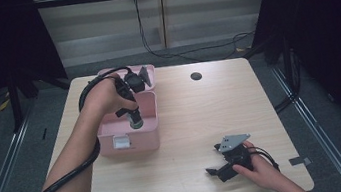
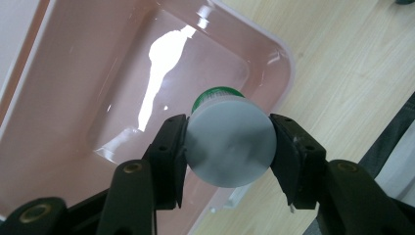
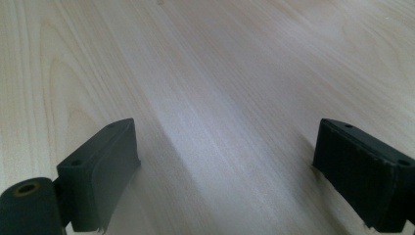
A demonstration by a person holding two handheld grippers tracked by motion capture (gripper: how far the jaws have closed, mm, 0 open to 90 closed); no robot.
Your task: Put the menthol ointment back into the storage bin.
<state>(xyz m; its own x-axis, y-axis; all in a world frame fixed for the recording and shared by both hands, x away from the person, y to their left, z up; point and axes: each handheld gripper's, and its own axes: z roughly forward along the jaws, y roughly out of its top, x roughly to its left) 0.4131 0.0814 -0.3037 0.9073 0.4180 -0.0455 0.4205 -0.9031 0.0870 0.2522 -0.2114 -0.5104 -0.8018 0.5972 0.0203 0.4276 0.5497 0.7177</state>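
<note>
**Bottle held over the pink box**

The left gripper (image 1: 135, 122) points down over the pink box (image 1: 129, 143), its jaws clamped on a small bottle (image 2: 230, 143). In the left gripper view the bottle's pale round base faces the camera, pinched from both sides by the pads (image 2: 172, 152), and a green cap (image 2: 215, 93) shows at its far end. Beyond the cap lies the glossy floor of the box, with the box's rim running under the jaws and the table (image 2: 352, 73) to the right of it. The box lid (image 1: 147, 71) stands open behind the left hand (image 1: 105, 96).

Well apart to the right, the right gripper (image 1: 214, 170) rests low at the table's near edge, held by the right hand (image 1: 262, 171). Its jaws stand wide apart, with bare wood between the pads (image 3: 105, 169).
</note>
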